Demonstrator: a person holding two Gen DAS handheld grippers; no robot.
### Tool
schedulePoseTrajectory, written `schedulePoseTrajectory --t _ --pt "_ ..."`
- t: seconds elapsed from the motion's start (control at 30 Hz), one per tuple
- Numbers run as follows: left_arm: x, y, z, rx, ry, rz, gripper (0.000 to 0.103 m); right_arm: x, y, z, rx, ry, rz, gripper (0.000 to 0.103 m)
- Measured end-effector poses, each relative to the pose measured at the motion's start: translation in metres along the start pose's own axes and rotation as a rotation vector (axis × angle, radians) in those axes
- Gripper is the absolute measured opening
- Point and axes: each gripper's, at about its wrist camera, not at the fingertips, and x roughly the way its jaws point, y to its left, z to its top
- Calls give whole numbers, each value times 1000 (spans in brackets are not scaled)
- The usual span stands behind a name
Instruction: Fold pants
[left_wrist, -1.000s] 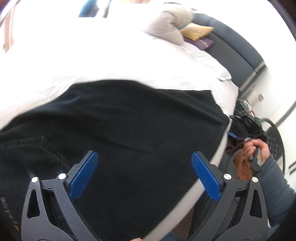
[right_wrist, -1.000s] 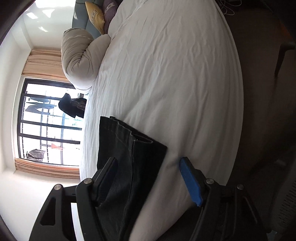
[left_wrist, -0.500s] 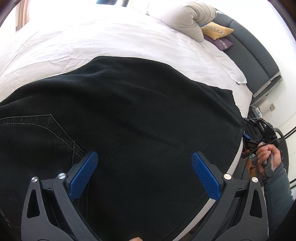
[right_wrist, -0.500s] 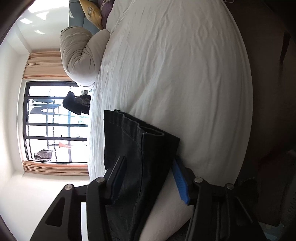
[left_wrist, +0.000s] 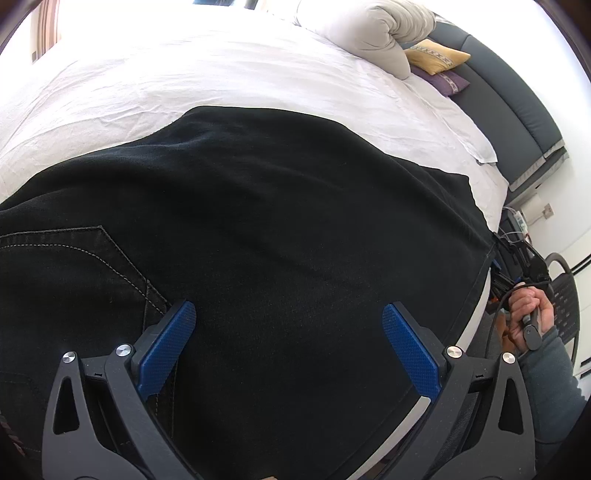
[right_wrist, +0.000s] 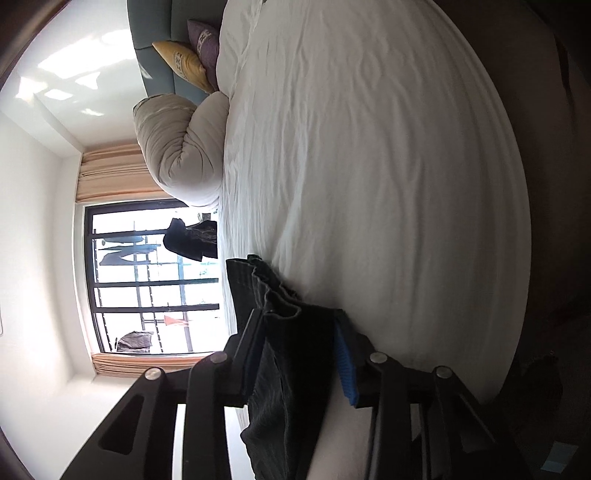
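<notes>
Your right gripper (right_wrist: 299, 350) is closing around the stacked hem edge of the black pants (left_wrist: 280, 236), spread on the white bed (left_wrist: 229, 70) — catch every layer, though the pads seem not yet pressing. Your left gripper (left_wrist: 288, 343) hovers wide open, empty, over the seat. A rolled duvet (right_wrist: 181, 147) lies well clear — nothing blocks the fold.

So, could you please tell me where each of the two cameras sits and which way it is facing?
Left wrist: on the left hand-held gripper, jaws wide, looking down over the black denim pants on the white-sheeted bed; the person's right hand shows.
Right wrist: on the right hand-held gripper, rolled sideways, jaws closing around the pants' bunched end, facing the window.
Shared: pants, bed, beige rolled duvet, yellow cushion.
</notes>
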Motion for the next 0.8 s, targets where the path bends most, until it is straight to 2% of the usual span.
schedulePoseTrajectory --t 0.1,0.2,0.33,0.63,0.67,0.7,0.77,0.8 --pt "1 -1 0 0 -1 1 103 -5 -2 -1 0 -27 38 38" --pt "1 -2 1 4 0 5 103 -4 -3 -3 -1 -17 78 38" --pt "0 -4 1 12 0 14 103 3 -4 -8 -9 22 96 38" --pt "-2 -1 2 17 2 14 103 13 4 3 -13 16 106 38" --pt "-2 0 2 15 2 13 103 14 5 4 -14 15 105 35" --pt "-2 0 1 13 2 11 103 15 5 5 -17 16 102 26" --pt "-2 0 1 9 2 9 103 17 7 5 -25 17 78 16" --pt "-1 -1 2 6 1 8 103 17 7 5 -29 11 66 15"
